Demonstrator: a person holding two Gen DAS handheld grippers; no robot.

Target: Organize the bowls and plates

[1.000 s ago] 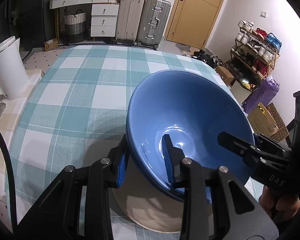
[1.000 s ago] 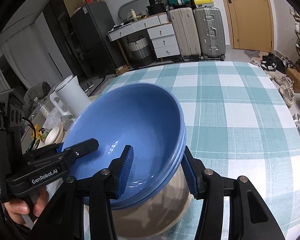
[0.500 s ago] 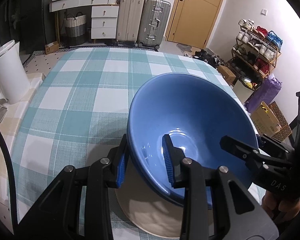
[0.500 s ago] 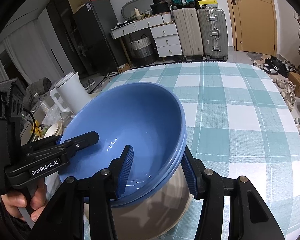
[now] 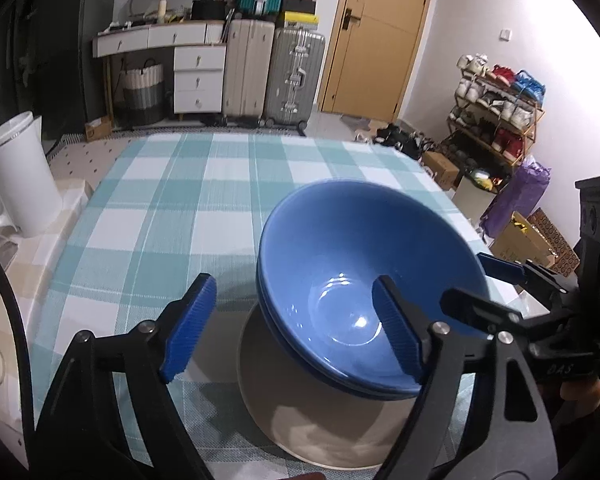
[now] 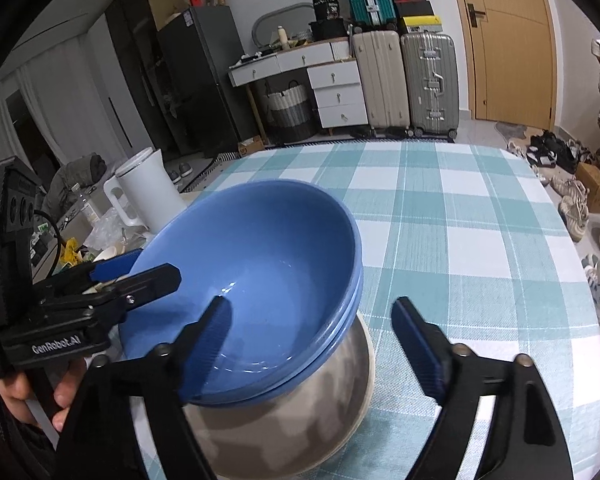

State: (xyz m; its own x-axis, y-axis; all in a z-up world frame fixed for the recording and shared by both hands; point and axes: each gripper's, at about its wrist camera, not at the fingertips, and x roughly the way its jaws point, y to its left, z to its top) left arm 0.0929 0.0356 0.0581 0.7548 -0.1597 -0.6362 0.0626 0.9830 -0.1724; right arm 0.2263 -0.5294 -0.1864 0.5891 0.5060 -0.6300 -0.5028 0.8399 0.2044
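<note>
Two stacked blue bowls (image 5: 360, 248) (image 6: 252, 248) rest on a beige plate (image 5: 308, 420) (image 6: 280, 432) on the checked tablecloth. My left gripper (image 5: 292, 330) (image 6: 140, 270) straddles the stack's left rim, one pad inside the bowl and one outside. Its jaws are opening and neither pad presses on the rim. At the opposite rim my right gripper (image 6: 314, 336) (image 5: 466, 280) straddles the bowl the same way. Its jaws are opening too, with a clear gap between the outer pad and the bowls.
A white kettle (image 5: 20, 176) (image 6: 148, 192) stands on a side counter left of the table. The tablecloth (image 5: 204, 200) stretches bare beyond the bowls. Suitcases (image 5: 296, 76), drawers and a shoe rack (image 5: 496, 108) are across the room. A hand (image 6: 16, 396) holds the left gripper.
Both grippers were shut on the rim of the top blue bowl; now both have spread wide and let go. The bowls stay stacked on the plate.
</note>
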